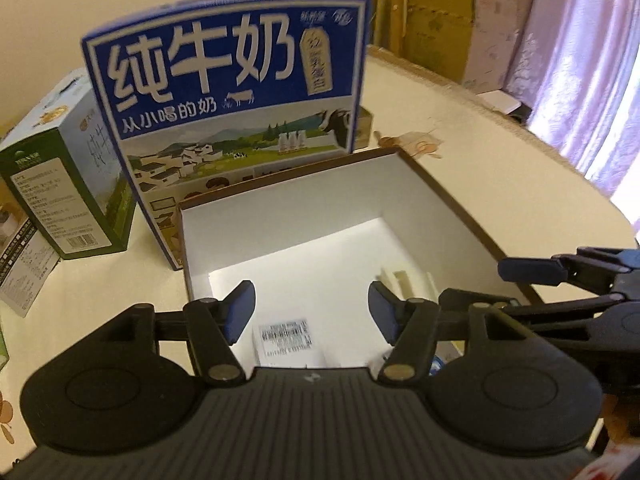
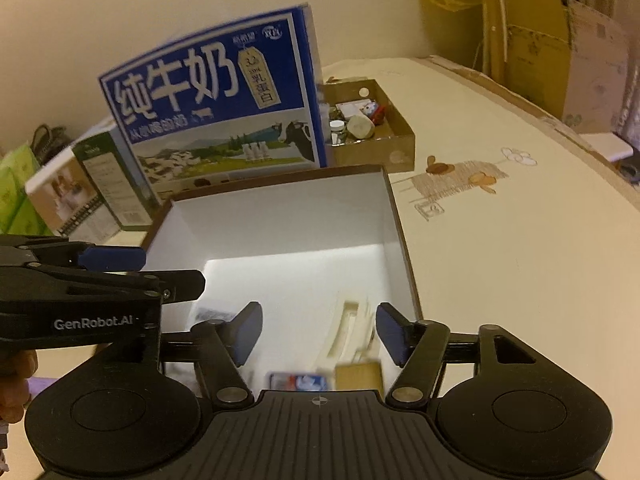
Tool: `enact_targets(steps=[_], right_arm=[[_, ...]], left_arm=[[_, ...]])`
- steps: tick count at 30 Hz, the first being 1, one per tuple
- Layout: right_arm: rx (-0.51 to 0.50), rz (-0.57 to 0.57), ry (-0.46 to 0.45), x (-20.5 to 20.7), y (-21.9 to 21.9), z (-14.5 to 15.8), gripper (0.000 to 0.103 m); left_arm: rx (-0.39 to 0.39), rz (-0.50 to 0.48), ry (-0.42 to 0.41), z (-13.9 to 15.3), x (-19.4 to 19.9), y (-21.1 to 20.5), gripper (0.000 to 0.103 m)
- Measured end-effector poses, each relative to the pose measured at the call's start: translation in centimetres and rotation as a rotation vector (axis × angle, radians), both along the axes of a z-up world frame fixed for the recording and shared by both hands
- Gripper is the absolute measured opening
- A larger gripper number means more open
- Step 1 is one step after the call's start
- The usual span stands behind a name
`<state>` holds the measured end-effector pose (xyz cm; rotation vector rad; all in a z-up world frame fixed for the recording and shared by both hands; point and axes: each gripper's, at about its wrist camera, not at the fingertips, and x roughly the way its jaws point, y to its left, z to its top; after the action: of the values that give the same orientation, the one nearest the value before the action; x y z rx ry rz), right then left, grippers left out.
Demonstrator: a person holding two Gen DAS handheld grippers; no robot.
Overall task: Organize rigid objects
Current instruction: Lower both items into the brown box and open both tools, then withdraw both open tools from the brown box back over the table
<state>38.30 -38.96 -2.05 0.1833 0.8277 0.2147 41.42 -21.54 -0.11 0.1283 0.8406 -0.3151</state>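
- Two grippers hang over the white-lined open box, and nothing lies between either pair of pads: the left gripper has its jaws set wide, the right gripper likewise stands parted and empty.
- Inside that box, on its floor, lie a white packet with a barcode label, a cream moulded tray against the right wall, a small blue-and-white pack and a tan carton; the last two are blurred.
- These pieces look light and stiff; the cream tray seems thin and likely to crack under a hard pinch, so its long edges are the safer hold. The packet lies flat and may be slippery, and is best taken across its short sides.
- Both grippers tilt down into the box, side by side, the left one crossing the right view's edge; a hand shows beneath it.
- Behind the box stands a blue milk carton; beyond it, a brown tray of oddments.
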Motion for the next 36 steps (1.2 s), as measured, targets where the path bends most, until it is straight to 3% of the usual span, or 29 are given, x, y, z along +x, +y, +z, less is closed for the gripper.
enact_targets(steps=[5,17,27,36], right_arm=[[0.032,-0.032,0.011,-3.6,0.6,0.8,0.066],[0.037,-0.036,-0.038,-11.9,4.4,4.1,0.066],[0.064,0.047,-0.060,-18.6,8.8,5.3,0.067],[0.067,0.147,-0.031,-22.5,12.7,4.2,0.067]], left_arm=[[-0.014,-0.011,-0.043,1.8,-3.9,1.6,0.070],[-0.055,0.040,-0.108,4.7,-14.4,8.7,0.071],[-0.025,0.149,-0.109,5.5,-22.3,14.3,0.071],[-0.045,0.248,-0.091,5.6,-28.3,18.5,0.071]])
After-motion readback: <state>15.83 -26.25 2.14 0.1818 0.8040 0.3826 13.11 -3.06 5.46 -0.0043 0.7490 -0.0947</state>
